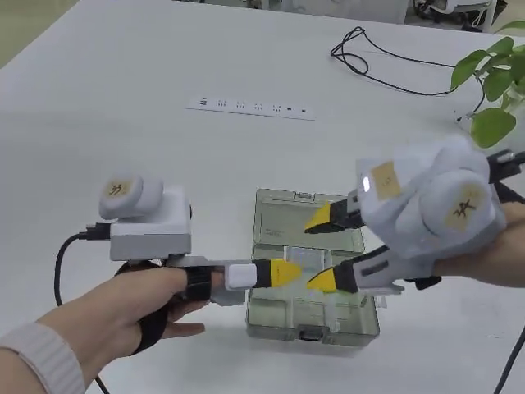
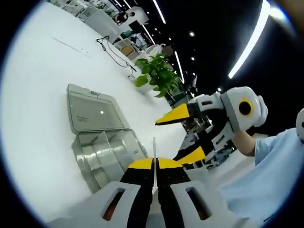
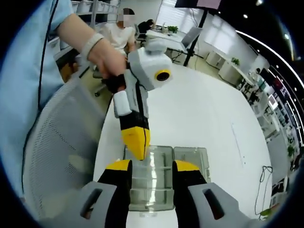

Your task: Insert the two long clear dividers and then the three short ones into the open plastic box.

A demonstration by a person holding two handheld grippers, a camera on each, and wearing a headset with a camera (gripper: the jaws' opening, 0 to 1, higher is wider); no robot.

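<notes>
Colleague: Where's the clear divider (image 3: 153, 175)?

Me: It's pinched edge-on in my left gripper (image 2: 154, 164), jaws closed on it, just above the open plastic box (image 1: 361, 327). The box sits in the middle of the table (image 1: 123, 98), with its lid (image 1: 295, 215) folded back away from me. My right gripper (image 1: 318, 253) hovers over it with jaws spread, holding nothing, and the divider lies between them.

Colleague: What could go wrong?

Me: I judge the pinch to be at one end only, so the strip could swing or flex and miss its slots. Closing the right jaws off-centre could twist it. Pressing down skewed might shove the light box across the table.

Colleague: Do the views differ?

Me: The left gripper view shows the divider as a thin line, with a plant (image 2: 159, 71) behind. The right gripper view shows its flat face over the compartments. The head view adds a power strip (image 1: 250, 107) and a cable (image 1: 385, 70), well apart from the box. I cannot tell how many dividers are already seated.
</notes>
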